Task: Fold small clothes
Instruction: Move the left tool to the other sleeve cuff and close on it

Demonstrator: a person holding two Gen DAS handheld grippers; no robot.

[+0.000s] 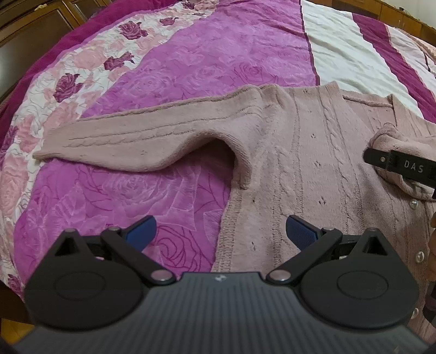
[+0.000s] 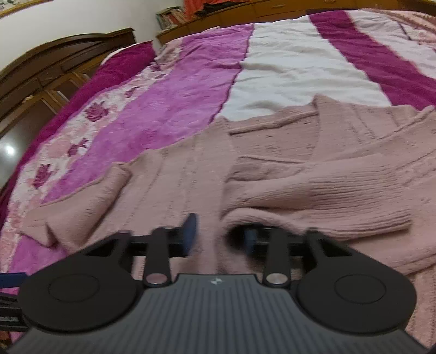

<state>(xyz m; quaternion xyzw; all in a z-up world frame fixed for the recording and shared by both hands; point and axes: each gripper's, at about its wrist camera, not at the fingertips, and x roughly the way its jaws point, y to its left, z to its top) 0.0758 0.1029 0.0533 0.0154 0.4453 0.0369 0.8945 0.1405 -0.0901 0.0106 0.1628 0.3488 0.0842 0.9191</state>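
A dusty-pink cable-knit cardigan (image 1: 308, 152) lies flat on the bed, with pearl buttons (image 1: 414, 204) down its front. One sleeve (image 1: 130, 141) stretches out to the left. The other sleeve (image 2: 340, 196) is folded across the body. My left gripper (image 1: 220, 231) hovers open over the cardigan's side edge, nothing between its blue pads (image 1: 141, 231). My right gripper (image 2: 220, 235) is low over the body with its jaws apart. The folded sleeve's edge drapes over its right finger, and the pads do not press on cloth. In the left wrist view the right gripper (image 1: 376, 160) pokes in under the bunched cuff.
The bedspread (image 1: 190, 62) is magenta with rose prints, with white and dark pink stripes (image 2: 286, 68) further back. A dark wooden headboard (image 2: 54, 60) and a low cabinet with books (image 2: 174, 16) stand beyond the bed. Dark wooden furniture (image 1: 32, 24) is at the upper left.
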